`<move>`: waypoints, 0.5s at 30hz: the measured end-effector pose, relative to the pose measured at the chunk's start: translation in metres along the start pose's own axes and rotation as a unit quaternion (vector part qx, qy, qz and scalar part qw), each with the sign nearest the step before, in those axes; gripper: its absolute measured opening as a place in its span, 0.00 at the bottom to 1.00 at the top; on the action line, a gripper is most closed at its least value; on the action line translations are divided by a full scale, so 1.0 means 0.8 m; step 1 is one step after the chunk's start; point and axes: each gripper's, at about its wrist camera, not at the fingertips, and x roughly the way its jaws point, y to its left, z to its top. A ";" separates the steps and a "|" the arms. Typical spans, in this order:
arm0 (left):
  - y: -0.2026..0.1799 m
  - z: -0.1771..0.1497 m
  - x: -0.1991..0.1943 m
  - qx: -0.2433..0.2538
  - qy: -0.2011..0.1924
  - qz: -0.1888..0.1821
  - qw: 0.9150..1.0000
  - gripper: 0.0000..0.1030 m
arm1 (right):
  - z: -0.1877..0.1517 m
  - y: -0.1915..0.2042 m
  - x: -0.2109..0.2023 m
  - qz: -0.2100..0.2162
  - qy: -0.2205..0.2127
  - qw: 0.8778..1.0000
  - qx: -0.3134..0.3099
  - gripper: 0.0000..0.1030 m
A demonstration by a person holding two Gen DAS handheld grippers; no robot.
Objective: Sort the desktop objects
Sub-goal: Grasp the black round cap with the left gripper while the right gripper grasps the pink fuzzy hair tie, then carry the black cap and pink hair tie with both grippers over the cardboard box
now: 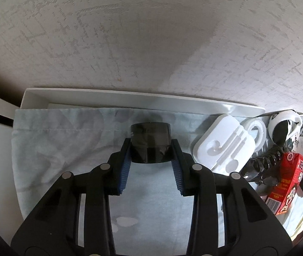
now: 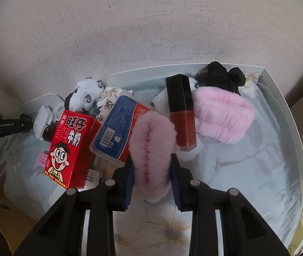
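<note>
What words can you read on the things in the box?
"旺仔牛奶": on the front of the red milk carton.
"GenRobot.AI": on the other gripper handle at the left edge of the right wrist view.
"UNM": cut-off letters on a small white box under the carton.
Blue and red packet: barcode and print, too small to read.
Black jar: no readable label.

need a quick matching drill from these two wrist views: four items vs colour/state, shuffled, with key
1. jar
2. fluffy headband
3. milk carton
4. lip gloss tube

a. red, cartoon face on front
b. pink, between the right gripper pads
c. black cap, red lower half
d. dark, clamped by the left gripper

Pairs: 1-d, 2-b, 3-a, 4-c
</note>
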 end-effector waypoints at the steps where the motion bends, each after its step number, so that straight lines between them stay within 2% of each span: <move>1: -0.001 -0.002 -0.001 0.000 0.000 -0.003 1.000 0.31 | 0.000 0.000 -0.002 0.001 -0.002 1.000 0.001 0.28; 9: -0.011 -0.016 -0.026 -0.001 -0.018 -0.030 0.999 0.31 | 0.004 0.010 -0.019 0.001 -0.012 1.000 0.002 0.28; 15: -0.021 -0.038 -0.058 0.007 -0.035 -0.032 0.999 0.31 | 0.004 0.002 -0.042 0.005 -0.025 1.000 -0.003 0.28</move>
